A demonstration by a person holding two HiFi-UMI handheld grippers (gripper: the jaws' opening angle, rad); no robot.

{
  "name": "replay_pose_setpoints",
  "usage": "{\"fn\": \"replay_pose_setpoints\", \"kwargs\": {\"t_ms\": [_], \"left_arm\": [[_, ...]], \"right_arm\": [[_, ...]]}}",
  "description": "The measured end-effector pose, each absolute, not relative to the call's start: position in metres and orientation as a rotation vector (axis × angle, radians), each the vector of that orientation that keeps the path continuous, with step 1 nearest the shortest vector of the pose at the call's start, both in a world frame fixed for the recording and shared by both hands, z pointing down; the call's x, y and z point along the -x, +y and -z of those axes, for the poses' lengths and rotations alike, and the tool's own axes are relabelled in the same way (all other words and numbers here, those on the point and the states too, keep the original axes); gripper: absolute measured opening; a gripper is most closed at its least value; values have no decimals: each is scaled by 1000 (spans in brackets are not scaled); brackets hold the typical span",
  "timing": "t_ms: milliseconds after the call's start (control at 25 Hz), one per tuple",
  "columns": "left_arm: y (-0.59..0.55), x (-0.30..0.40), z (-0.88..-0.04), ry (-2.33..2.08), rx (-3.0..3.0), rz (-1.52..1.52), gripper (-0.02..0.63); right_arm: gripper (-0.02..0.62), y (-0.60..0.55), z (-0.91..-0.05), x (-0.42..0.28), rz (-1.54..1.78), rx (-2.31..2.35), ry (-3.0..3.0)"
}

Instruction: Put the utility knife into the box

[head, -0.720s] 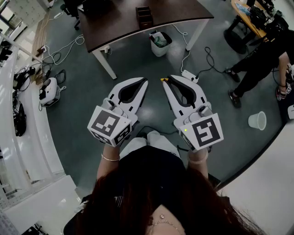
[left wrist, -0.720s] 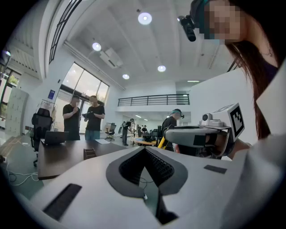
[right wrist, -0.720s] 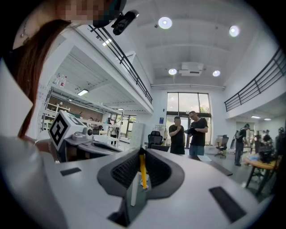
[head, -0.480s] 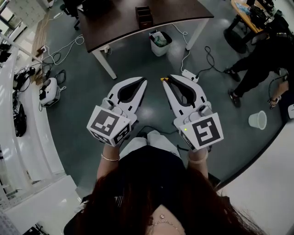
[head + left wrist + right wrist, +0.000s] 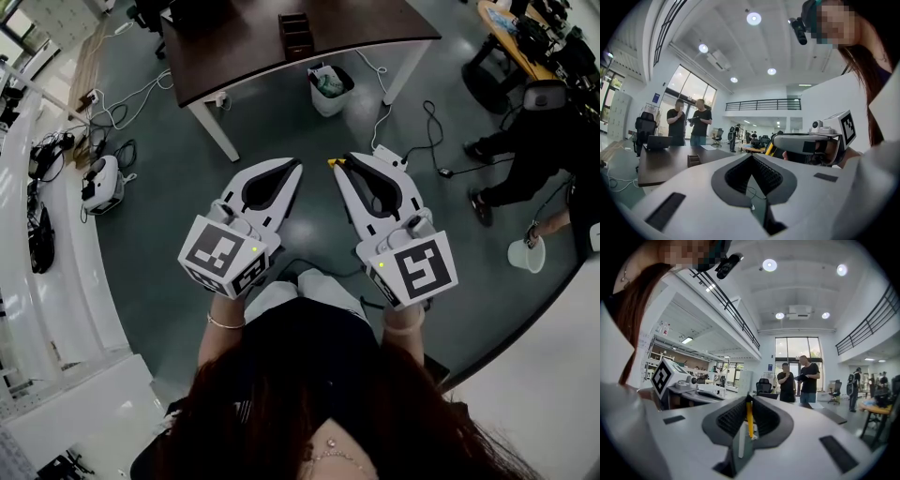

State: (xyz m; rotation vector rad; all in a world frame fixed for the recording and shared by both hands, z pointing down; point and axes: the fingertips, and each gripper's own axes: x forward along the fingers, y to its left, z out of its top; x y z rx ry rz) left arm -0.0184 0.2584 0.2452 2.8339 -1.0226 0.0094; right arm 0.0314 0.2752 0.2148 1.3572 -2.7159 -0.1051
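In the head view both grippers are held side by side above a grey floor. My right gripper [image 5: 339, 162] is shut on a thin yellow utility knife [image 5: 332, 162], whose end pokes out at the jaw tips. The right gripper view shows the knife [image 5: 749, 418] standing upright between the closed jaws [image 5: 749, 401]. My left gripper [image 5: 298, 166] is shut with nothing in it, its jaws meeting in the left gripper view [image 5: 751, 157]. A small dark box [image 5: 293, 34] stands on a brown table [image 5: 234, 52] far ahead, also visible as the box [image 5: 693, 160].
A waste bin [image 5: 326, 87] stands by the table leg. A power strip [image 5: 387, 155] with cables lies ahead of the right gripper. A white cup [image 5: 525, 255] and a person in black [image 5: 539, 141] are at right. Two people [image 5: 689, 119] stand behind the table.
Both grippers stay where they were. The person in black at the right has shifted and now reaches down toward the white cup.
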Motion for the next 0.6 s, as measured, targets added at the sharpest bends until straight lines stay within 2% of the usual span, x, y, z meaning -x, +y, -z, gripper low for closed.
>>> {"fn": "replay_pose_setpoints", "kwargs": {"t_ms": [600], "left_arm": [[187, 9, -259, -1096, -2782, -2, 2]], "right_arm": [[52, 202, -228, -45, 146, -1289, -2752]]}}
